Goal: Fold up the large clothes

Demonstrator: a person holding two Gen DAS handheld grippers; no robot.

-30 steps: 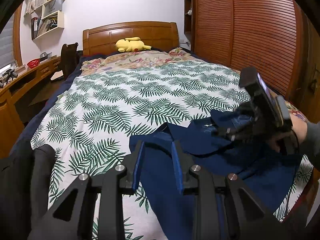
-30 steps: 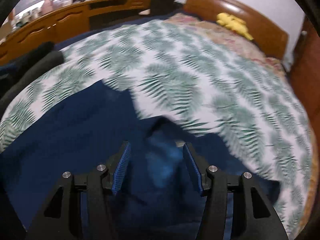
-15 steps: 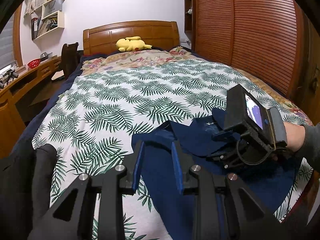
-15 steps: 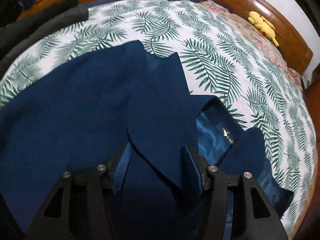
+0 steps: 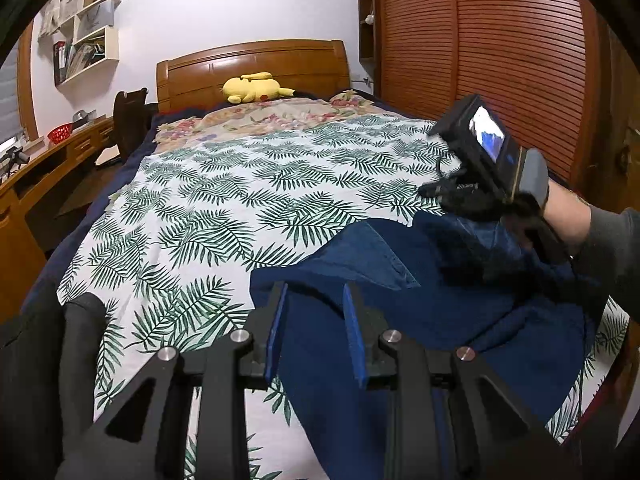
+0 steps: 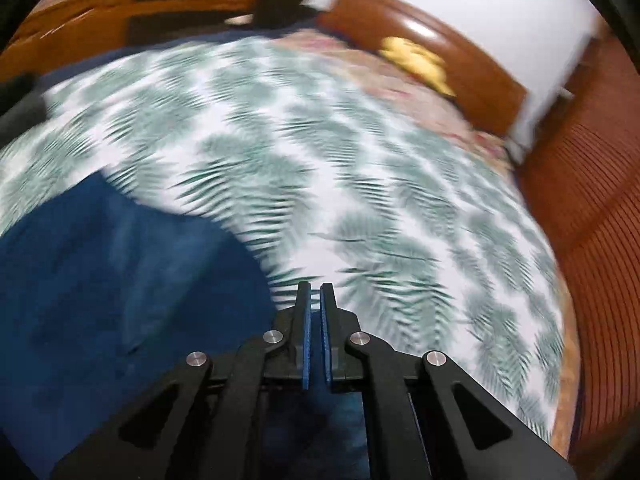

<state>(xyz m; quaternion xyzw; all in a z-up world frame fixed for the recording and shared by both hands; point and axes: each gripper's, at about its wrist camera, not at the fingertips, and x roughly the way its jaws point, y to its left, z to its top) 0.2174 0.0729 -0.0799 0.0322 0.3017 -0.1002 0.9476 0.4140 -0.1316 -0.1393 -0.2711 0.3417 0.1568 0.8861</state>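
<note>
A navy coat lies spread over the near right part of the palm-leaf bedspread. My left gripper hovers at the coat's left edge, blue pads apart, cloth showing between them without being pinched. My right gripper, held by a hand in a grey sleeve, is lifted at the coat's far right. Its pads have come together, and the coat's lapel with its shiny lining rises up to it. In the blurred right wrist view the right gripper points over the bedspread, with the coat at lower left.
A yellow plush toy rests against the wooden headboard. Slatted wooden wardrobe doors run along the bed's right side. A long wooden desk and a chair stand to the left. Dark clothing lies at the bed's near left corner.
The right gripper's jaws closed on the coat's lapel, then it swung up and to the right, pulling the cloth with it. The left gripper stayed put.
</note>
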